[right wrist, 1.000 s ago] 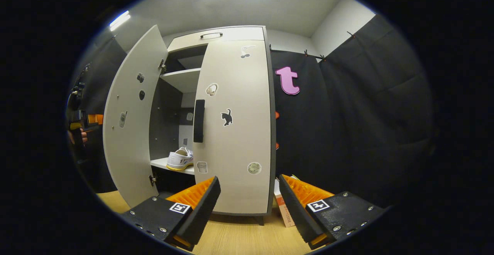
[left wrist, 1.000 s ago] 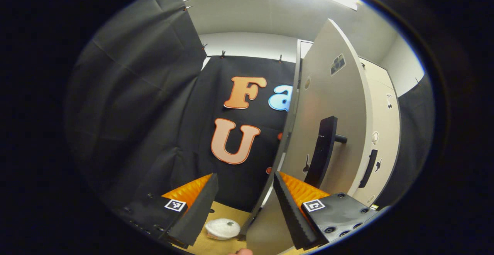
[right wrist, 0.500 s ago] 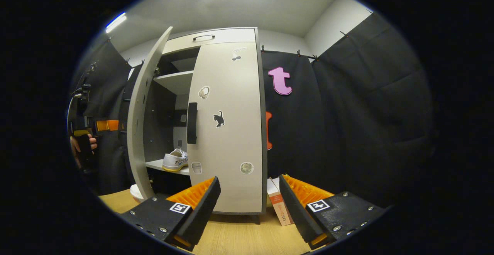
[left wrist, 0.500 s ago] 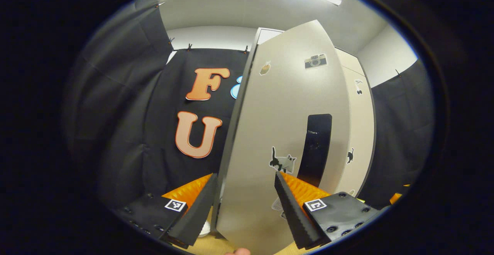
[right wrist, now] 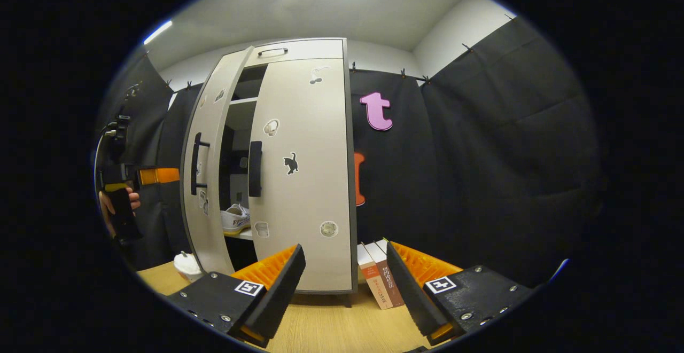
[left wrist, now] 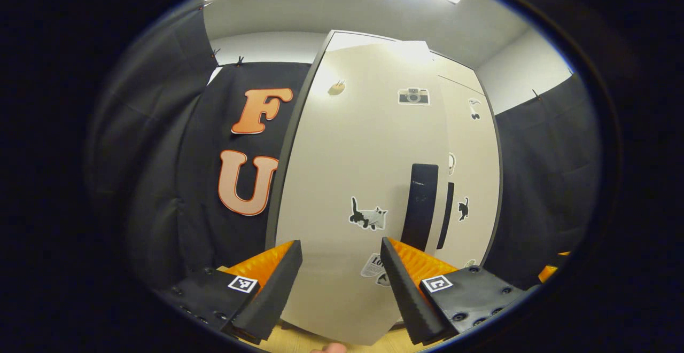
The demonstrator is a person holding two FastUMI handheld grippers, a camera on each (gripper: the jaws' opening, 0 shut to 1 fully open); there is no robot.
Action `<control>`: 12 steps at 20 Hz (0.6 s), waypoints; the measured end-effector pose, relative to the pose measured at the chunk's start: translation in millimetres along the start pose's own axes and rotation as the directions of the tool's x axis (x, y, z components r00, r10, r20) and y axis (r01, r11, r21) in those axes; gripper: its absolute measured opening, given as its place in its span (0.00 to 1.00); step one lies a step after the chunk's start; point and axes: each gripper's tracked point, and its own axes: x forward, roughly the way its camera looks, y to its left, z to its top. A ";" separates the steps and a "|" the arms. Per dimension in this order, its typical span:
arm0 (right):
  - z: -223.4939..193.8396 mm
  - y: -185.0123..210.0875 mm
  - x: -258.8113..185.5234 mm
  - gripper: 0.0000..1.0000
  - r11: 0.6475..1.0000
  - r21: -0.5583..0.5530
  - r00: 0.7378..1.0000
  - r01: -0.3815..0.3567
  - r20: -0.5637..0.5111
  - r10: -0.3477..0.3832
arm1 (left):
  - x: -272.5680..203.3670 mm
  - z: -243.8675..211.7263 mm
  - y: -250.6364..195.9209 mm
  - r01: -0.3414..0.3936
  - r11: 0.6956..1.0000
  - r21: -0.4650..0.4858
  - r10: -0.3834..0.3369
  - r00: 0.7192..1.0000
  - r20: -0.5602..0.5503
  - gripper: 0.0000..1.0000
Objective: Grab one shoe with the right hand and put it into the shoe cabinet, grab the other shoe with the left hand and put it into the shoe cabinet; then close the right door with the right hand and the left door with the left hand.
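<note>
The pale shoe cabinet (right wrist: 299, 54) stands against the black wall. Its right door (right wrist: 307, 182) lies shut. The left door (right wrist: 206, 182) stands a narrow gap ajar, and a white shoe (right wrist: 233, 218) shows on the shelf through that gap. In the left gripper view the left door (left wrist: 352, 182) faces me close up, with its dark handle (left wrist: 419, 206) right of centre. My left gripper (left wrist: 341, 278) is open in front of the door's lower part, whether touching it I cannot tell. My right gripper (right wrist: 344, 283) is open, low before the cabinet, with nothing between its fingers.
Books (right wrist: 377, 283) lean against the cabinet's right side on the wooden floor (right wrist: 331, 326). A white object (right wrist: 188, 265) lies on the floor left of the cabinet. At the far left of the right gripper view, a hand (right wrist: 118, 206) holds the other gripper.
The left door has swung from wide open to nearly shut, and the left gripper has followed it round. The right gripper has drifted back and rightward; books now show beside the cabinet.
</note>
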 end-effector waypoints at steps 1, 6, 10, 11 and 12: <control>0.4 -1.3 -2.3 0.94 1.000 -0.001 1.000 0.002 0.001 -0.002 | 3.1 -0.2 -2.3 0.008 1.000 -0.003 -0.008 1.000 -0.002 0.96; 1.1 -7.7 -1.8 0.94 1.000 -0.002 1.000 0.027 0.005 -0.027 | 24.0 -3.9 -15.4 0.035 0.999 -0.011 -0.035 0.999 -0.012 0.96; 0.5 -15.8 -0.8 0.94 0.999 0.004 0.999 0.050 0.006 -0.050 | 41.4 -15.1 -31.0 0.056 0.998 -0.001 -0.056 0.998 -0.029 0.96; 0.6 -18.2 -0.8 0.94 0.998 0.006 0.998 0.056 0.008 -0.056 | 45.2 -18.0 -33.7 0.063 0.998 0.003 -0.063 0.997 -0.033 0.96; 0.0 -19.5 -0.5 0.94 0.998 0.008 0.998 0.060 0.008 -0.060 | 46.9 -18.7 -35.0 0.058 0.998 0.005 -0.058 0.998 -0.027 0.96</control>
